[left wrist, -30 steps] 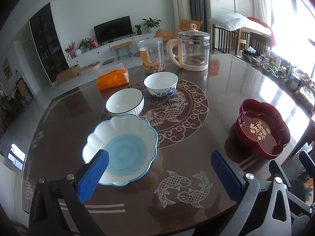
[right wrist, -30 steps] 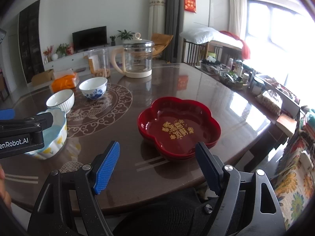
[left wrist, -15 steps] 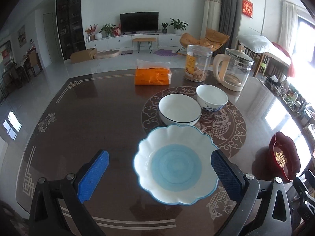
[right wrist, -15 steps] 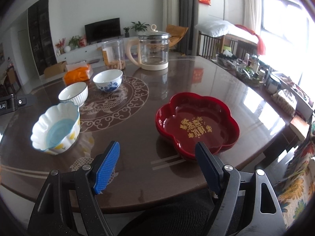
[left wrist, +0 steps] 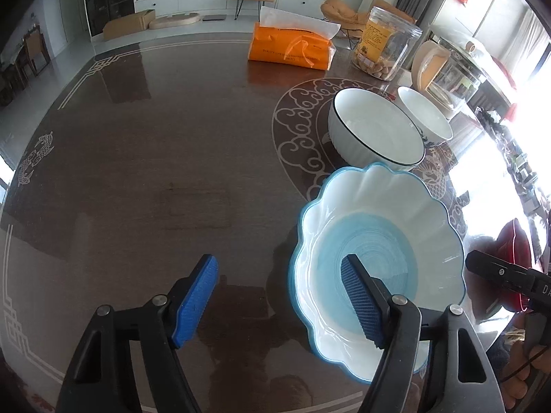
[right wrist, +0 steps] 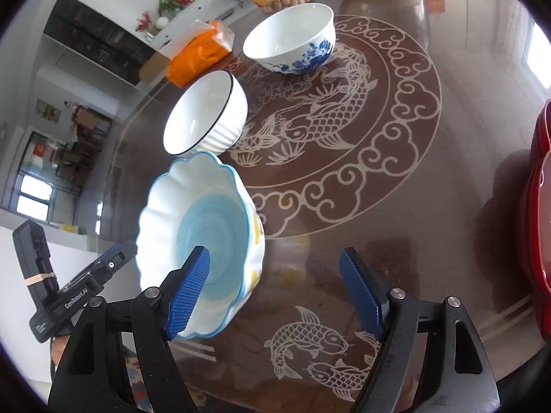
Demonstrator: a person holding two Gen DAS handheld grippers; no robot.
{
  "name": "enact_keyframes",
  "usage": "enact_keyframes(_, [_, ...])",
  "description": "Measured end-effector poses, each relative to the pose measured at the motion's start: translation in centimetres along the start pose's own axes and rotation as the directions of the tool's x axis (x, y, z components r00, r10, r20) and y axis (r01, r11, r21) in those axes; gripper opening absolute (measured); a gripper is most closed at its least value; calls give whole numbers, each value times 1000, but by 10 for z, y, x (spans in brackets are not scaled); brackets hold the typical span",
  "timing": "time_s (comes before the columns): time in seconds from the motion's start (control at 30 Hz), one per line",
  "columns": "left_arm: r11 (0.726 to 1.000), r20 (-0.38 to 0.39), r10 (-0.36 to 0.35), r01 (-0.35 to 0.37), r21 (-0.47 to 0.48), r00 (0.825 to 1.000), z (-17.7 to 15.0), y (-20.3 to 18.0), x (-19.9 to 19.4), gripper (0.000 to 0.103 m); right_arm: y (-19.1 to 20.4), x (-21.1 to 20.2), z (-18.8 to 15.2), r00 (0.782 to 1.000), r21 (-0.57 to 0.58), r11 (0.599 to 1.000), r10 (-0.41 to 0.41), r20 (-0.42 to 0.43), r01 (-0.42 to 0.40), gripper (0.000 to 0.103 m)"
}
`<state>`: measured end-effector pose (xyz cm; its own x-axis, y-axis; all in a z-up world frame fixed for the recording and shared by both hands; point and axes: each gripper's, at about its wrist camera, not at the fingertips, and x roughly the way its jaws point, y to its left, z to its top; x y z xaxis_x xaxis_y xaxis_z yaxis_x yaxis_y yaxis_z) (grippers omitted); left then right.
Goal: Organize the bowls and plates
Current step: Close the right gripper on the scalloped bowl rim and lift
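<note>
A scalloped white bowl with a blue centre [left wrist: 375, 251] [right wrist: 203, 227] stands on the dark table [left wrist: 172, 172]. My left gripper [left wrist: 277, 301] straddles its left rim, right pad inside and left pad outside. Its jaws are closing and no pad touches the rim. My right gripper [right wrist: 275, 296] straddles the opposite wall, open, with its left pad inside the bowl. Behind stand a ribbed white bowl with a black rim [left wrist: 375, 130] [right wrist: 206, 117] and a blue-flowered bowl [left wrist: 425, 117] [right wrist: 291, 39]. A red flower-shaped plate [right wrist: 540, 223] lies at the right.
An orange tissue pack [left wrist: 291, 50], a clear snack jar [left wrist: 385, 48] and a glass kettle [left wrist: 444, 75] stand at the far side of the table. The ribbed bowl sits very close to the scalloped bowl's far rim. The table's near edge is just under both grippers.
Both grippers have dropped onto the scalloped bowl. The right one swung left from the red plate. The left jaws have narrowed.
</note>
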<state>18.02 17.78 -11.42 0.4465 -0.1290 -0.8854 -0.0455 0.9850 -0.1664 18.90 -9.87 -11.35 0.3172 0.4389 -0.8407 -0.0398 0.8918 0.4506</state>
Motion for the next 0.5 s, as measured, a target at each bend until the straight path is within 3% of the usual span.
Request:
enact_keyframes(0.07, [1000,-9,9,-9,11,1000,0,-4,7,57,9,7,1,1000,-37,999,-29,-4,29,69])
enact_keyframes(0.13, [1000,-21,-4,4,10,1000,-1,-4,13,42,15,15,3,999,-58,998,-35,-27,33,44])
enact_keyframes(0.2, [1000,-36,-26,26,3,999,-2,-3,18,27,16,24,4,997,-68,997,-52,-50,49,34])
enact_keyframes(0.27, [998,-47,-56,56,-2,997,-5,-3,22,11,15,33,4,997,-69,996,-52,-62,48,31])
enact_keyframes(0.4, [998,-24,-68,67,-4,997,-10,-4,21,10,18,38,2,998,-82,997,-4,-67,-2,14])
enact_keyframes(0.5, [996,-30,-92,92,-5,995,-15,-7,16,10,26,37,-2,998,-134,990,-44,-49,37,14])
